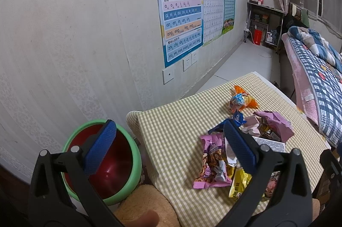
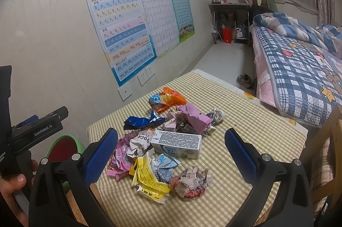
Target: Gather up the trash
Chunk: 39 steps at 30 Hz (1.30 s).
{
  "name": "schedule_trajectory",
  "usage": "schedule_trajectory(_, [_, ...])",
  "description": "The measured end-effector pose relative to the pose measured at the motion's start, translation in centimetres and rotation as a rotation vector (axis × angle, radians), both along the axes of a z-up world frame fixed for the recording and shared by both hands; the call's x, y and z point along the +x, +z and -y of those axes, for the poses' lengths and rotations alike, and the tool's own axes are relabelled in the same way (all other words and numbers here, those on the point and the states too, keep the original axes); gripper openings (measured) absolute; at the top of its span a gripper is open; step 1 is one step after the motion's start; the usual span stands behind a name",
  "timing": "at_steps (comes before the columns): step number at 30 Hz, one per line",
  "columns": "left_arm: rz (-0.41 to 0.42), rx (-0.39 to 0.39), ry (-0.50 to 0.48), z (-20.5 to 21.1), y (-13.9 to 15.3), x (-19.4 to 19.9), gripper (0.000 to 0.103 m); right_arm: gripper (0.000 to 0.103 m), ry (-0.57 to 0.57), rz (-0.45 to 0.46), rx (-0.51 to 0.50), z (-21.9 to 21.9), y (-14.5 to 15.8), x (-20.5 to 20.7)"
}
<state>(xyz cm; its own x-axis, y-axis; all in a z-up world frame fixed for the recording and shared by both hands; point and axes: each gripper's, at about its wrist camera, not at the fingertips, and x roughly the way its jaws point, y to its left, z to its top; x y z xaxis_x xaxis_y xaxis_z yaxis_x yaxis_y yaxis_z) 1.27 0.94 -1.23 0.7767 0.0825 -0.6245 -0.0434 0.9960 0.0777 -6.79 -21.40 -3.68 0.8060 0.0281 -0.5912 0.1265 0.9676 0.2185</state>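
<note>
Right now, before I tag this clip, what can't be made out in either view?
- Green bin: the left finger covers part of its inside in the left wrist view; the right wrist view shows only a sliver.
- Milk carton: mostly hidden behind a finger in the left wrist view.
- Wrapper print: too small and crumpled to read fully.

the left gripper (image 1: 168, 147) finger hides part of the pink wrapper (image 1: 210, 163), the red bin (image 2: 63, 148) sits half behind the right gripper (image 2: 171, 154), and the desk clutter (image 2: 228, 22) is too small to tell.
</note>
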Motion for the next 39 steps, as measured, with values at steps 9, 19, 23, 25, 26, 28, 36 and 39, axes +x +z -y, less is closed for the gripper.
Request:
schedule_trajectory(9, [0.008,0.005,-0.001,0.0,0.0,0.0,0.099,0.096,0.001,-0.003,0.004,0.1,-0.1,-0.1])
schedule_trajectory(19, [0.022,0.014,-0.007,0.3,-0.2,-0.3,0.099,0.096,0.005,-0.030,0.017,0.2,-0.7,0.3])
schedule_trajectory(23, [0.075,-0.026,-0.048,0.2,0.2,-0.9,0.099,0.096,0.008,-0.036,0.023,0.3,-0.9,0.3])
schedule_trajectory(25, [0.150,-0.053,-0.083,-0.2,0.6,-1.6,0.099,0.096,0.021,-0.036,0.028,0.4,-0.9,0.5])
schedule_trajectory(26, [0.190,-0.050,-0.093,-0.4,0.7,-1.9,0.099,0.096,0.024,-0.040,0.020,0.5,-1.1,0.5])
schedule_trajectory(28, [0.209,-0.019,-0.094,-0.7,0.2,-1.9,0.099,0.096,0.026,-0.059,0.001,0.6,-1.6,0.6])
schedule_trajectory(36, [-0.100,0.107,-0.132,0.4,-7.0,0.9,0.099,0.096,0.099,-0.191,0.090,0.6,-5.9,1.7])
schedule_trajectory(39, [-0.193,0.055,-0.201,1.5,-9.5,1.6,0.099,0.096,0.140,-0.215,0.145,0.5,-7.2,2.0])
